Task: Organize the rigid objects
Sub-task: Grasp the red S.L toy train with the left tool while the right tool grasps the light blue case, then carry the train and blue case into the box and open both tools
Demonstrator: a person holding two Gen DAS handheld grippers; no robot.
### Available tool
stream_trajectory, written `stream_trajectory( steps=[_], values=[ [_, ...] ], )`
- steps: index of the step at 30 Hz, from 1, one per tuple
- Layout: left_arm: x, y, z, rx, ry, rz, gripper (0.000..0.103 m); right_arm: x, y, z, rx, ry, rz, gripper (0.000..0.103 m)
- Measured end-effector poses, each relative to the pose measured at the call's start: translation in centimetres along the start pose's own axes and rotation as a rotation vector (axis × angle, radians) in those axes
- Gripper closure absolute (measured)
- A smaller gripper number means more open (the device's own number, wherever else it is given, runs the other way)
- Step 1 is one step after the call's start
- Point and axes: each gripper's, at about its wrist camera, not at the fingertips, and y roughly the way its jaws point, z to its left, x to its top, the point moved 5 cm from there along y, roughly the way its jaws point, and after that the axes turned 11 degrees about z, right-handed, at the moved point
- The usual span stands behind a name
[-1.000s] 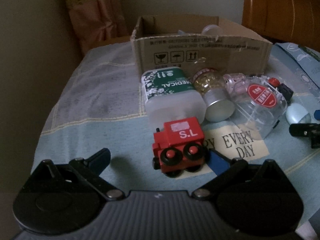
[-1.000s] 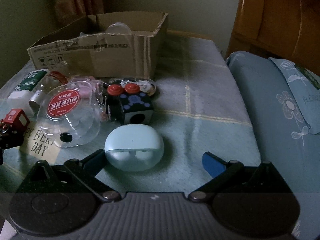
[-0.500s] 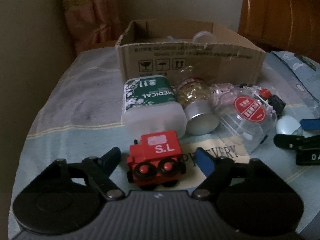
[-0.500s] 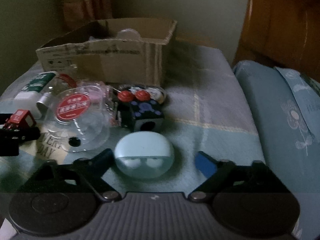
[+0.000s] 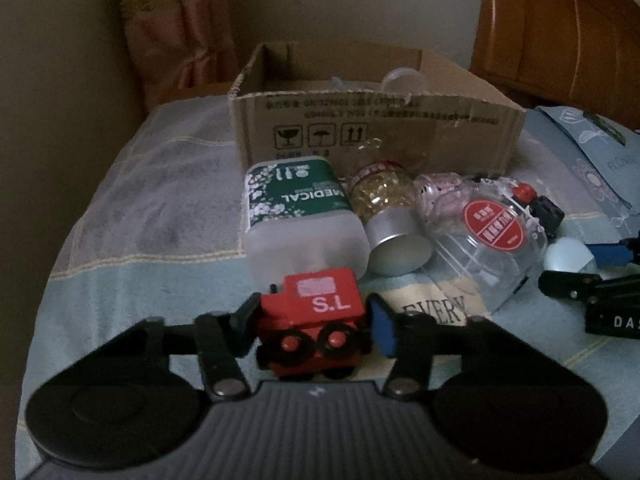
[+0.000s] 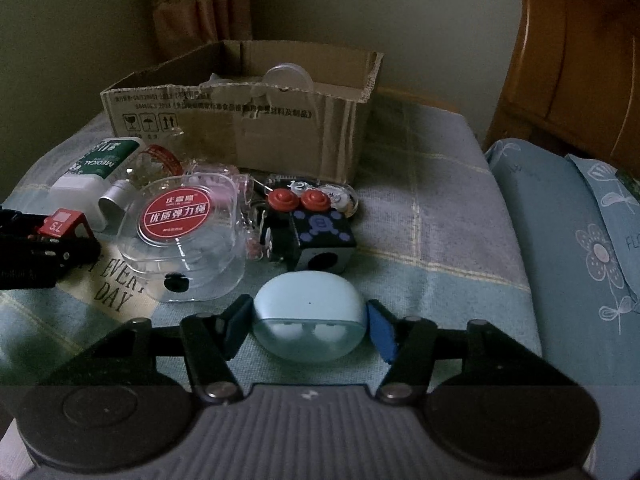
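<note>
My left gripper (image 5: 314,326) is shut on a red toy train (image 5: 314,320) marked S.L, low over the bedspread. My right gripper (image 6: 308,326) is shut on a pale blue earbud case (image 6: 309,320). Both grippers also show in each other's views: the train (image 6: 60,222) at the left, the case (image 5: 568,256) at the right. Behind them lie a green medical bottle (image 5: 296,208), a jar of gold capsules (image 5: 380,204), a clear box with a red label (image 6: 180,232) and a black cube toy (image 6: 320,240). An open cardboard box (image 5: 376,136) stands at the back.
The objects lie on a blue and grey bedspread (image 6: 440,240). A blue pillow (image 6: 580,248) lies to the right, with a wooden headboard (image 6: 580,60) behind it. A curtain (image 5: 176,32) and wall are at the back left. A clear round lid (image 6: 286,76) sticks up inside the box.
Both grippers have moved forward and closed. The left closed on the red train, the right on the pale blue case. Both were open a second ago.
</note>
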Motion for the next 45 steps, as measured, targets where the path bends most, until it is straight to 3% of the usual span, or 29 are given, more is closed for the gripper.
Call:
stream_trajectory(
  steps=[20, 30, 38, 45],
  values=[
    [-0.1, -2.2, -0.2, -0.045, 0.127, 0.036, 0.050, 0.2, -1.4, -0.8, 0.020, -0.025, 0.043, 0.037],
    [2.5, -4.5, -1.6, -0.100, 0.203, 0.013, 0.050, 2.1, -3.5, -1.1, 0.038, -0.060, 0.017, 0.037],
    [5.8, -5.9, -2.8, -0.134, 0.260, 0.006, 0.050, 6.5, -5.6, -1.1, 0.090, -0.059, -0.033, 0.037],
    [8.4, -5.9, -3.8, -0.117, 0.322, 0.011, 0.050, 13.5, -7.7, -0.6, 0.066, -0.099, -0.117, 0.037]
  ],
)
